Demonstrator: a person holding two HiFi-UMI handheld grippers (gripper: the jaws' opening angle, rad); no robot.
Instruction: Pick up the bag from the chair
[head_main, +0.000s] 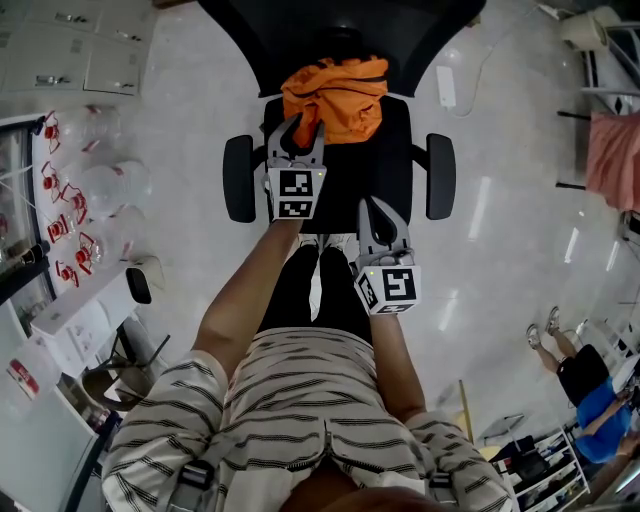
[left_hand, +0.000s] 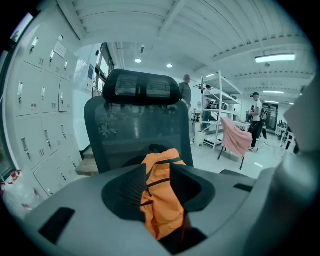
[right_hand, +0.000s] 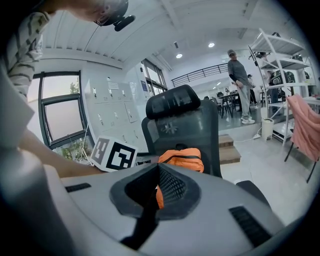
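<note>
Covering bag (head_main: 335, 95) near edge, left tongs (head_main: 298, 125) apart; contact unclear.

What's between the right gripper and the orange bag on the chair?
Only bare black chair seat lies between the right gripper and the orange bag; the head view shows that stretch clearly.

Chair (head_main: 397, 170): backrest top cut by upper edge in head view, base hidden under seat. Bag (head_main: 335, 95): near edge covered by left tongs (head_main: 300, 128), contact unclear; in right gripper view mostly behind right tongs (right_hand: 158, 167). Shelf (left_hand: 215, 110) contents too small to tell.
</note>
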